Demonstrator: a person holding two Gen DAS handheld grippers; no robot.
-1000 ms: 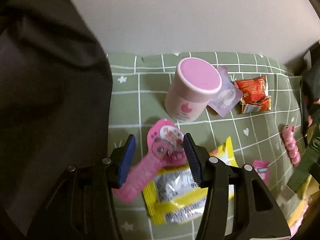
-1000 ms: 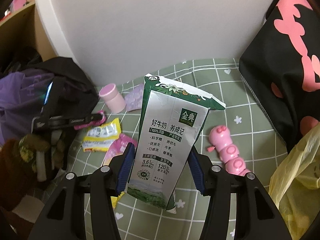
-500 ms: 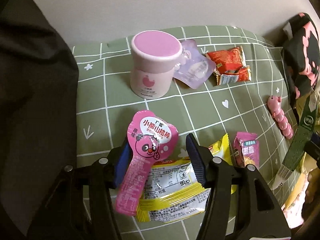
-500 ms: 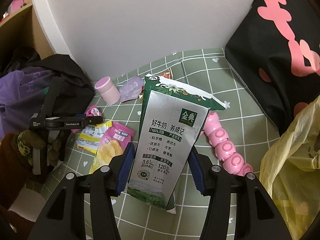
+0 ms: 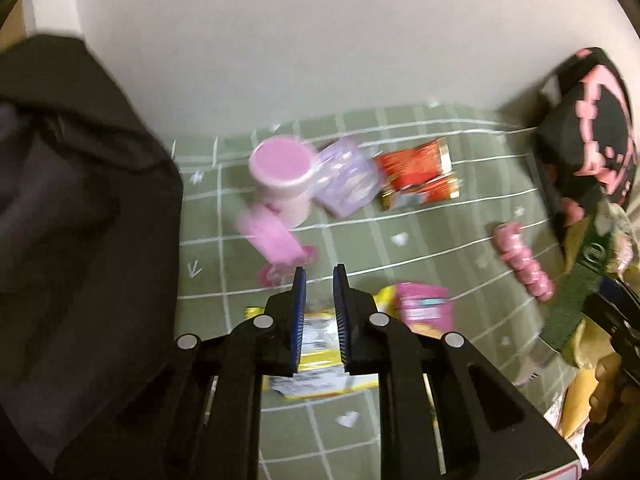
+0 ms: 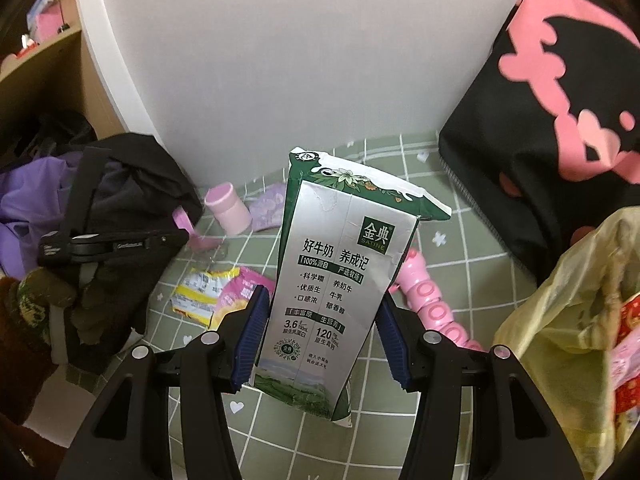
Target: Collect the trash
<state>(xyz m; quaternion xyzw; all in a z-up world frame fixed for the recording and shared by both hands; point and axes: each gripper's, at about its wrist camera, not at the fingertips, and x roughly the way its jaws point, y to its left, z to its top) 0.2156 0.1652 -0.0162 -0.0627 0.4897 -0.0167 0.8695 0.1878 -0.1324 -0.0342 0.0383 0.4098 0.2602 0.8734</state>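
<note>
Right tool: clamped on a milk carton, one blue pad against each narrow side, low on the pack. The carton is held upright in the air above the green checked cloth. It has a silver face with a dark green top band, white flower art and black Chinese print. The top is torn open and ragged, and the body is flattened and creased.

Left tool: jaws drawn together with a thin slit between the pads and nothing visible in the slit. This view is motion-blurred. A pink wrapper sits just beside the left finger's tip; I cannot tell whether it is caught there.

On the cloth:
- A pink cup stands upright near the wall.
- A purple pouch touches its side.
- A red packet lies just beyond the pouch.
- A yellow packet lies under the left tool.
- A pink snack bag is beside the yellow packet.
- A pink caterpillar toy is off to the right.

A yellow plastic bag sits at the right edge of the right wrist view.
</note>
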